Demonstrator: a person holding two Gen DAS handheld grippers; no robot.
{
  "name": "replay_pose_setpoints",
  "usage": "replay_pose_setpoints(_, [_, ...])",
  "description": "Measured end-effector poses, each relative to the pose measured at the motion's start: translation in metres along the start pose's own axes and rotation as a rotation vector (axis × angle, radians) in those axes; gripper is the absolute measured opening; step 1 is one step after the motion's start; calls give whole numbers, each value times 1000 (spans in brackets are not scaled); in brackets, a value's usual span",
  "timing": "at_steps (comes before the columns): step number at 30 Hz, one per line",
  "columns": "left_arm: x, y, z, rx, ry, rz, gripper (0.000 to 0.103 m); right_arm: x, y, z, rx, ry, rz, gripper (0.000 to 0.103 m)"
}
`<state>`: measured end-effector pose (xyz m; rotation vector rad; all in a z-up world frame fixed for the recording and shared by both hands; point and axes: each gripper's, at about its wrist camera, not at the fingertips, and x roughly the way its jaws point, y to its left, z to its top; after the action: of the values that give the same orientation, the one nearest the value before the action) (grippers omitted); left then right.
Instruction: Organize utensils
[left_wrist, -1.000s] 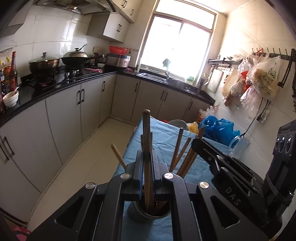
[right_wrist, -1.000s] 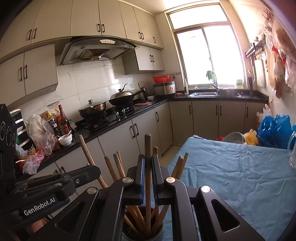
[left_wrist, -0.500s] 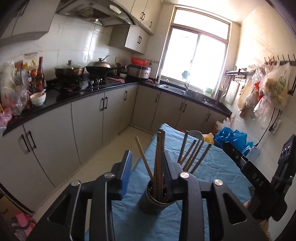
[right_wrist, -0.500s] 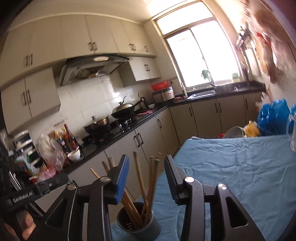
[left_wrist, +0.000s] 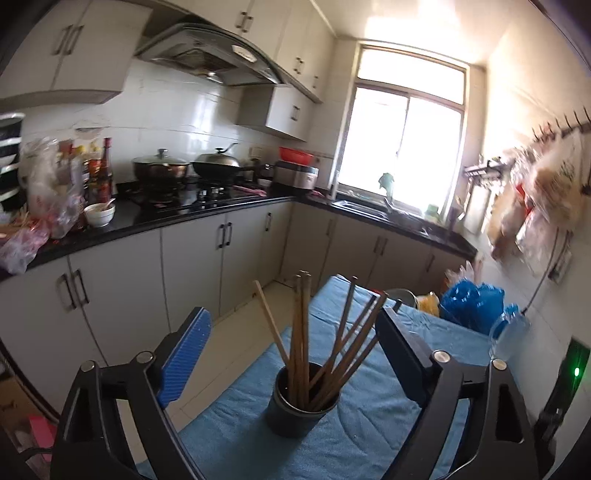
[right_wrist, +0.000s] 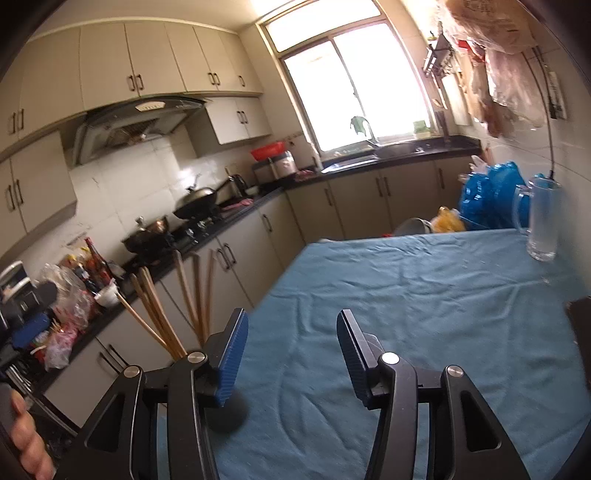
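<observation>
A dark round holder (left_wrist: 302, 404) stands on the blue cloth of the table (left_wrist: 369, 424) and holds several wooden chopsticks (left_wrist: 301, 332) upright and fanned out. My left gripper (left_wrist: 291, 343) is open and empty, held back from the holder with its blue-padded fingers (left_wrist: 184, 354) on either side of it. In the right wrist view the chopsticks (right_wrist: 166, 314) and the holder (right_wrist: 229, 413) sit at the lower left, partly behind the left finger. My right gripper (right_wrist: 290, 350) is open and empty above the cloth (right_wrist: 406, 314).
A clear glass mug (right_wrist: 543, 218) stands at the table's far right. Blue plastic bags (right_wrist: 491, 195) and a metal bowl (right_wrist: 413, 225) lie beyond the far edge. Kitchen cabinets and a black counter (left_wrist: 184, 218) with pots run along the left. A dark object (right_wrist: 580, 332) sits at the right edge.
Both grippers were shut on chopsticks standing in the holder. Both have opened, let go and pulled back and up; the right one has swung rightward over the cloth.
</observation>
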<state>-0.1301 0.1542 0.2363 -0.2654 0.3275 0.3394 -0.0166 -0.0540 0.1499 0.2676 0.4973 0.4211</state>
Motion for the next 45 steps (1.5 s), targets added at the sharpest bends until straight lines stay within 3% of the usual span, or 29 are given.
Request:
replay_pose_setpoints(6, [-11, 3, -8, -4, -14, 26, 97, -20, 2, -17, -14, 28, -21, 58])
replay_pose_setpoints(12, [-11, -4, -24, 80, 9, 94, 98, -35, 9, -30, -66, 42, -69, 61])
replay_pose_setpoints(17, [-30, -18, -37, 167, -85, 102, 100, -59, 6, -36, -72, 26, -125, 61])
replay_pose_setpoints(22, [-32, -50, -48, 200, -96, -78, 102, -113, -12, -48, -24, -28, -266, 63])
replay_pose_setpoints(25, [-32, -77, -55, 237, -99, -198, 102, -154, -29, -57, -3, -61, -428, 65])
replay_pose_setpoints(30, [-39, -108, -63, 254, -118, -358, 102, -195, -52, -60, 85, -74, -584, 65])
replay_pose_setpoints(38, [-50, -116, -64, 232, -135, -462, 103, -239, -29, -50, 81, -144, -712, 67])
replay_pose_setpoints(45, [-67, -109, -67, 228, -155, -515, 103, -256, -6, -50, 64, -171, -766, 73])
